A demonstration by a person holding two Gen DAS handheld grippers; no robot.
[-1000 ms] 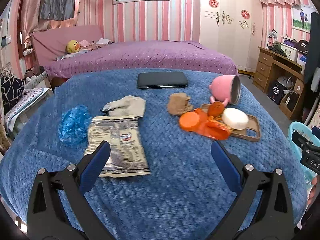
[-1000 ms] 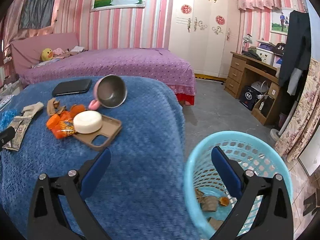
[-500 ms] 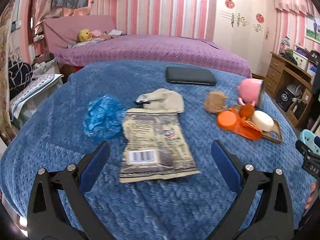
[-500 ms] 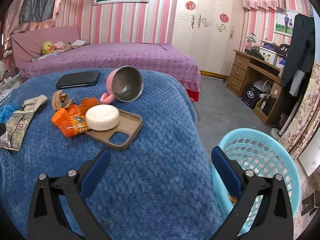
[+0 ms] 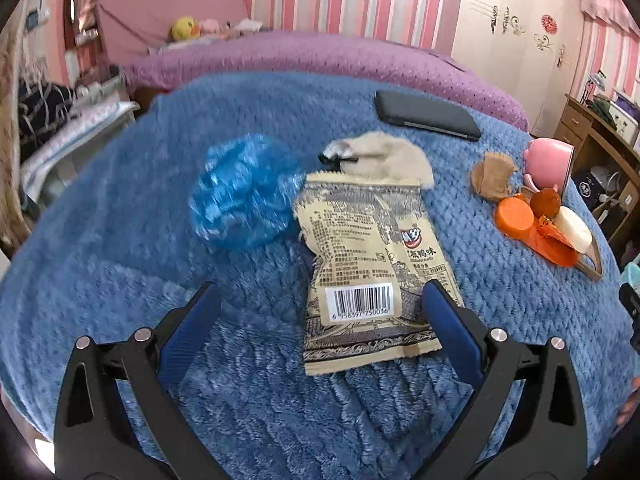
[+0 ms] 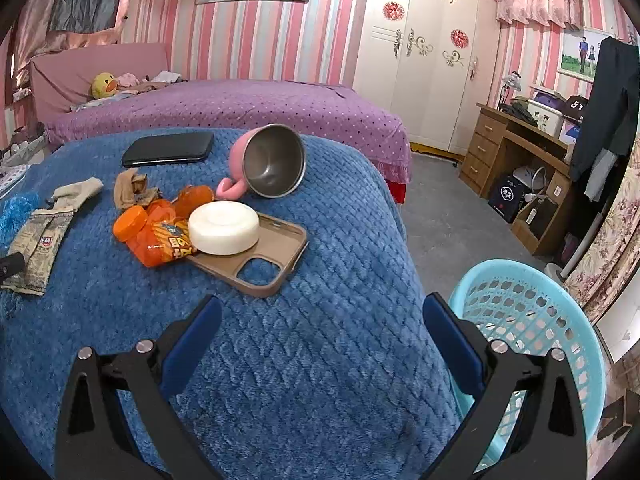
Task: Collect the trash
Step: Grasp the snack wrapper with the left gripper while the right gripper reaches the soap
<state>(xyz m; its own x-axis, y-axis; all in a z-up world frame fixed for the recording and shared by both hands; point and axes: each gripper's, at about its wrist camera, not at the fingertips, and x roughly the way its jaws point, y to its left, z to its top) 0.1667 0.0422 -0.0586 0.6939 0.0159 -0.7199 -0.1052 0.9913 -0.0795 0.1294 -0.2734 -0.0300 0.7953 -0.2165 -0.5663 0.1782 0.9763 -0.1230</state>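
A beige snack wrapper (image 5: 368, 264) with a barcode lies flat on the blue blanket (image 5: 120, 248). My left gripper (image 5: 320, 308) is open and empty, low over the wrapper's near end, its right finger beside the wrapper's edge. A crumpled blue plastic bag (image 5: 244, 196) lies left of the wrapper. An orange wrapper (image 6: 160, 236), an orange cap (image 6: 130, 218) and brown scrap (image 6: 132, 190) lie further right. My right gripper (image 6: 320, 320) is open and empty over the blanket's near right part, beside the light-blue trash basket (image 6: 532, 320).
A beige sock (image 5: 380, 156), a black case (image 5: 424, 116), a tipped pink mug (image 6: 272, 160), and a white soap bar (image 6: 224, 228) on a brown phone case (image 6: 272, 256) lie on the blanket. A purple bed (image 6: 240, 104) stands behind, a wooden desk (image 6: 516, 160) at right.
My left gripper has moved left and forward, down close to the snack wrapper. My right gripper has swung left, away from above the basket, toward the blanket.
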